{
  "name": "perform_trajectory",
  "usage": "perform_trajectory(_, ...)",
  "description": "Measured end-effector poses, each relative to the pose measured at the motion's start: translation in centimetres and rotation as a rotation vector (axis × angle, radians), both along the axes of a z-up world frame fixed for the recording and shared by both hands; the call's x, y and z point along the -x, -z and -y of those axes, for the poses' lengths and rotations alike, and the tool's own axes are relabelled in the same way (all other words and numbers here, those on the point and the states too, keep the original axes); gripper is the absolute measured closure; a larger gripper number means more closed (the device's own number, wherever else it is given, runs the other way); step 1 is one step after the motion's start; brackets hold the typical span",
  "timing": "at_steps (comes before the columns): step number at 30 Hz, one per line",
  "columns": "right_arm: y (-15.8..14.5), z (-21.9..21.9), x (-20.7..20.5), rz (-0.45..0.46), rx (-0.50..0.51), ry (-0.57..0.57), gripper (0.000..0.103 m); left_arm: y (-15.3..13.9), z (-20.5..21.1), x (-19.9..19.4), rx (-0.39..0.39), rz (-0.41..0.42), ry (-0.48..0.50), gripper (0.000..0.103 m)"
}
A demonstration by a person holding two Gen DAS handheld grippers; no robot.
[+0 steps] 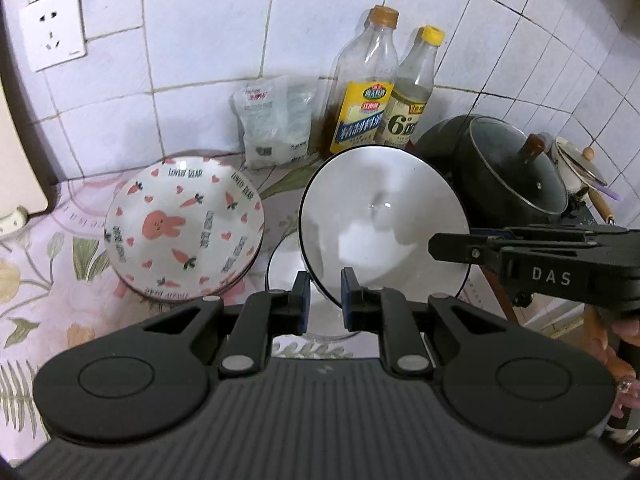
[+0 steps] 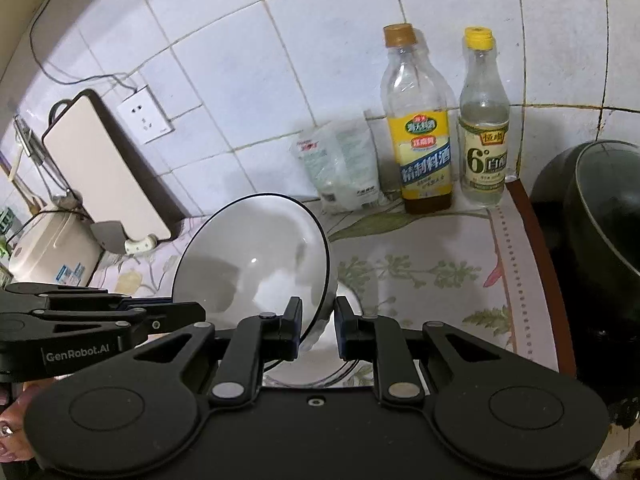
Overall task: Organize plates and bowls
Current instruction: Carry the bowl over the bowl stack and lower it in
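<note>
A white bowl with a dark rim (image 1: pixel 384 220) is held tilted on edge above another white bowl (image 1: pixel 286 264) on the floral counter. My left gripper (image 1: pixel 325 294) is shut on its lower rim. My right gripper (image 2: pixel 317 324) is shut on the opposite rim of the same bowl (image 2: pixel 256 264), and it shows from the side in the left wrist view (image 1: pixel 448 246). The lower bowl also shows in the right wrist view (image 2: pixel 324 364). A stack of rabbit-and-carrot bowls (image 1: pixel 184 224) sits to the left.
Two bottles (image 1: pixel 362 88) (image 1: pixel 412 92) and a white bag (image 1: pixel 276 120) stand against the tiled wall. A dark lidded pot (image 1: pixel 504 168) sits at the right. A cutting board (image 2: pixel 108 168) and a rice cooker (image 2: pixel 52 252) are at the left.
</note>
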State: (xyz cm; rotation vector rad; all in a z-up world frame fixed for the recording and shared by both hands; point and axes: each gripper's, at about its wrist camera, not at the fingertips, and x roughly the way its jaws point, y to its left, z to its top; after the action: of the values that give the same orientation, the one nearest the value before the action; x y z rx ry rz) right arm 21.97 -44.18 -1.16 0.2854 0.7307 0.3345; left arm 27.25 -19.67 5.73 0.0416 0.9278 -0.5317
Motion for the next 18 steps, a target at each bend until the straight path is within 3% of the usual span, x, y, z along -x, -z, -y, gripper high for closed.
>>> perform_trajectory(8,1.1,-0.9,0.6,-0.016,0.019,-0.012,0.082,1.5,-0.8,0.6,0.010,-0.027,-0.009,0.089)
perform_trajectory(18,4.1,-1.9,-1.9,-0.040,0.057,-0.012,0.082,5.5,-0.3,-1.9,-0.013,-0.094,-0.028,0.090)
